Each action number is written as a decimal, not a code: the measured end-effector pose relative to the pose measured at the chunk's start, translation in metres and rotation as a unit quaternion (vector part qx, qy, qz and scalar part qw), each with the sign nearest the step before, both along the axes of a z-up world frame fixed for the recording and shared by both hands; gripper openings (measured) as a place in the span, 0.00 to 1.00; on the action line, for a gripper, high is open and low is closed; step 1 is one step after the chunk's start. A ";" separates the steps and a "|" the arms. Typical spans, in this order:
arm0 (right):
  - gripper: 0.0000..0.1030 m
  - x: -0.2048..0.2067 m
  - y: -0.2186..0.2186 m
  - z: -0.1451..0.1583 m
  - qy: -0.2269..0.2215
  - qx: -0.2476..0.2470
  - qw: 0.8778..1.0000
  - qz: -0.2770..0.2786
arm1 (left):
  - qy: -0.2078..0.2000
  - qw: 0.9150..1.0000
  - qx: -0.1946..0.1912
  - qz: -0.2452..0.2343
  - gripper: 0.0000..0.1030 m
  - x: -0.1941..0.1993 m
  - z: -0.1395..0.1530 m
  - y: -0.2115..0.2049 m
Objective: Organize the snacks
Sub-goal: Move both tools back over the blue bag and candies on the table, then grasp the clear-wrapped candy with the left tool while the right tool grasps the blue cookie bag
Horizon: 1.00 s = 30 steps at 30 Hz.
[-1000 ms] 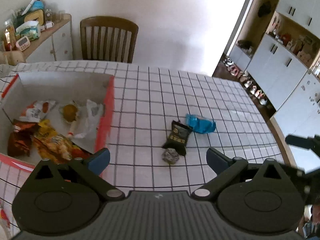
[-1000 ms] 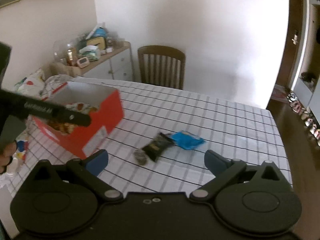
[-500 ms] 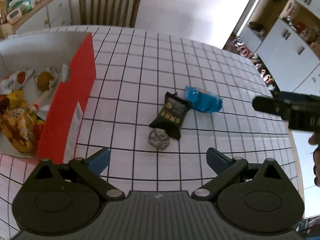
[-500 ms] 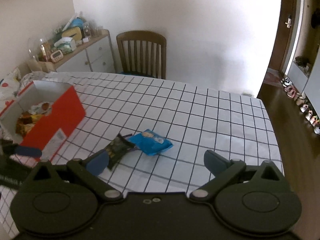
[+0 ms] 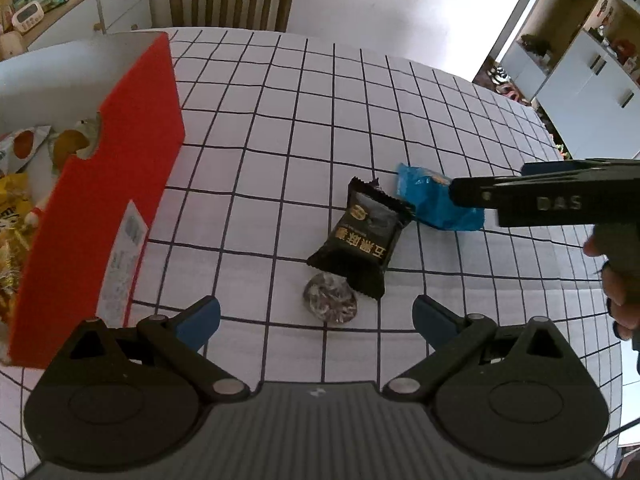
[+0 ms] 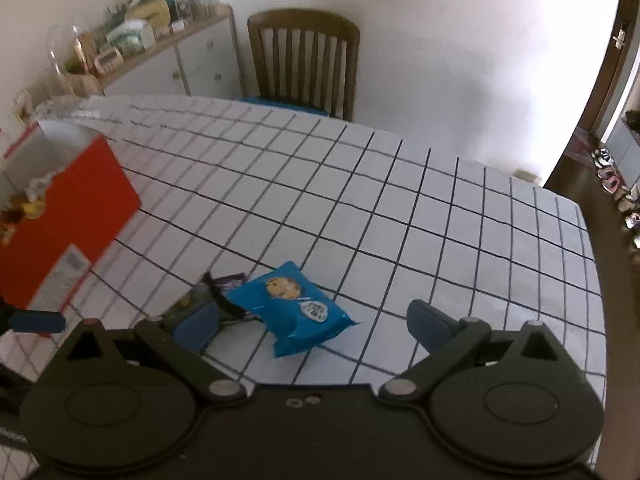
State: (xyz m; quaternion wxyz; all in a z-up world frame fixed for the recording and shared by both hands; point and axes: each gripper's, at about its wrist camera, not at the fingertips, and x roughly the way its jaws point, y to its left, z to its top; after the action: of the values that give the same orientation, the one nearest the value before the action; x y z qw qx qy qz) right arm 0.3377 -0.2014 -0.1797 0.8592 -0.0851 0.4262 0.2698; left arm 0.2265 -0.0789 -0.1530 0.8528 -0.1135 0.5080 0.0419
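My left hand-held gripper is spread wide, empty, just above the desk. Directly ahead of it lies a round foil-wrapped snack, touching the lower edge of a black snack packet. My right hand-held gripper is also spread and empty, positioned low over a blue cookie packet, which lies beside the black snack packet on its far right. To the left stands a red box holding several snacks. Beyond the desk stands a wooden chair.
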 end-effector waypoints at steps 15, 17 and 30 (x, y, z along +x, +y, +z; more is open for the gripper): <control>0.83 0.028 0.006 -0.041 0.036 0.014 0.999 -0.011 | 0.003 1.000 -0.008 0.003 0.76 0.013 -0.022 0.003; 0.81 0.028 0.006 -0.042 0.038 0.023 0.999 -0.011 | 0.006 1.000 -0.012 0.002 0.67 0.013 -0.025 0.001; 0.49 0.014 0.005 -0.041 0.038 0.056 0.998 -0.019 | 0.002 1.000 -0.028 0.004 0.32 0.007 -0.020 0.000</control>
State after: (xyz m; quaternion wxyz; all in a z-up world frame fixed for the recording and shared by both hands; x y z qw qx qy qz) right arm 0.3520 -0.1960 -0.2209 0.8505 -0.0187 0.4448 0.2802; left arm 0.2332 -0.0789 -0.1733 0.8481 -0.1390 0.5104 0.0317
